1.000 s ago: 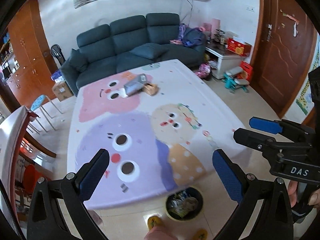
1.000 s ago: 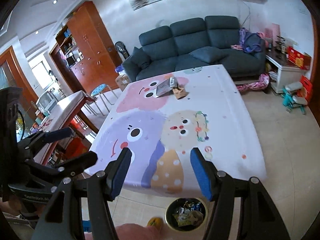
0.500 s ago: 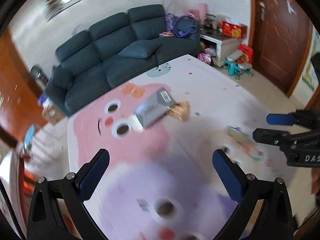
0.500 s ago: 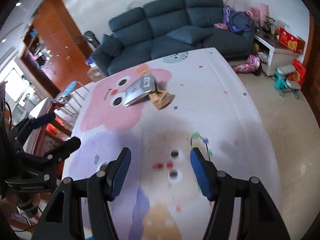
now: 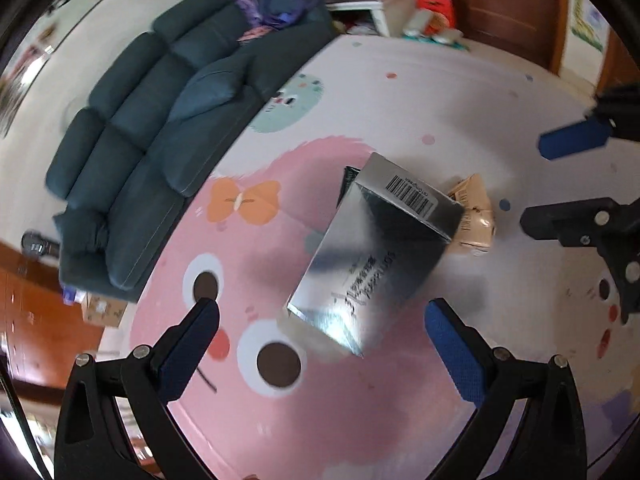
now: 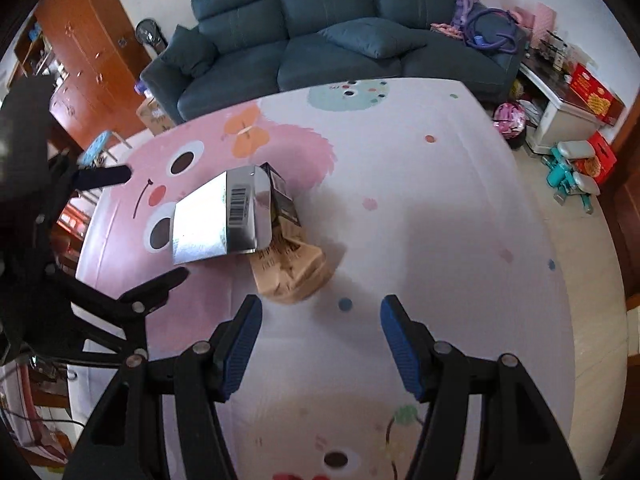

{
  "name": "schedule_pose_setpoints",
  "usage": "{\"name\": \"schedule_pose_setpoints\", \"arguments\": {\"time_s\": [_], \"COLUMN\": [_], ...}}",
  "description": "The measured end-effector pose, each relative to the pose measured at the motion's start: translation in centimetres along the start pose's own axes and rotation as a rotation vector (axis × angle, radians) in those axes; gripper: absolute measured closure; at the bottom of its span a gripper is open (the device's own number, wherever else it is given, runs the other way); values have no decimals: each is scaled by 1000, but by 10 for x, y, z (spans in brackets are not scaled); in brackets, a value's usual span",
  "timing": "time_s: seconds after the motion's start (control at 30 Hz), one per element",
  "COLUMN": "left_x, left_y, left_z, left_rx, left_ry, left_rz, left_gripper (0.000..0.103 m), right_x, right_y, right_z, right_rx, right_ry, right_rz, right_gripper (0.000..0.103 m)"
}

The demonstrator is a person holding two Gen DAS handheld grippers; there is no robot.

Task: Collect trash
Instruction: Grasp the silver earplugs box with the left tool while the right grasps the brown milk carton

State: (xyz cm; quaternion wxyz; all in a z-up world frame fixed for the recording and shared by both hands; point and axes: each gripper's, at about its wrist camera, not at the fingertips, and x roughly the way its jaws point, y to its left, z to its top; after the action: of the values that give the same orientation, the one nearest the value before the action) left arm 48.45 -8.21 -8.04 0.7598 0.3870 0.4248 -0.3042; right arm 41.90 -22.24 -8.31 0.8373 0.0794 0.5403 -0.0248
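Two pieces of trash lie on the cartoon-printed mat: one silver box with a barcode label, and one crumpled tan paper bag touching it. A dark flap shows at the far end of the box; it may be part of the same box and not a third item, though the view does not settle that. Two grippers are in view, the left gripper and the right gripper, each with two blue-padded fingers. Behind the mat stands one dark sofa with three back cushions and two loose pillows. One white side table sits to the right.
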Motion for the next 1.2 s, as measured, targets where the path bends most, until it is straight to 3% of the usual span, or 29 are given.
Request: {"name": "schedule_pose_setpoints", "arguments": {"time_s": [0.3, 0.53, 0.67, 0.73, 0.87, 1.2], "left_x": [35, 55, 62, 64, 58, 15], "left_y": [1, 5, 10, 15, 21, 8], "left_z": [14, 23, 26, 26, 15, -37], "left_rx": [131, 164, 94, 20, -87, -387], "left_ry": [54, 74, 112, 128, 125, 114], "left_rz": [-143, -179, -249, -293, -317, -353], "left_gripper": [1, 3, 39, 40, 40, 40], "right_x": [29, 51, 55, 53, 48, 11], "right_y": [22, 18, 13, 14, 15, 3], "right_z": [13, 21, 22, 20, 12, -35], "right_rx": [-93, -59, -31, -35, -34, 103], "right_ry": [49, 76, 76, 75, 74, 50], "right_rz": [23, 57, 79, 78, 70, 134], "right_gripper": [41, 41, 41, 48, 49, 51]}}
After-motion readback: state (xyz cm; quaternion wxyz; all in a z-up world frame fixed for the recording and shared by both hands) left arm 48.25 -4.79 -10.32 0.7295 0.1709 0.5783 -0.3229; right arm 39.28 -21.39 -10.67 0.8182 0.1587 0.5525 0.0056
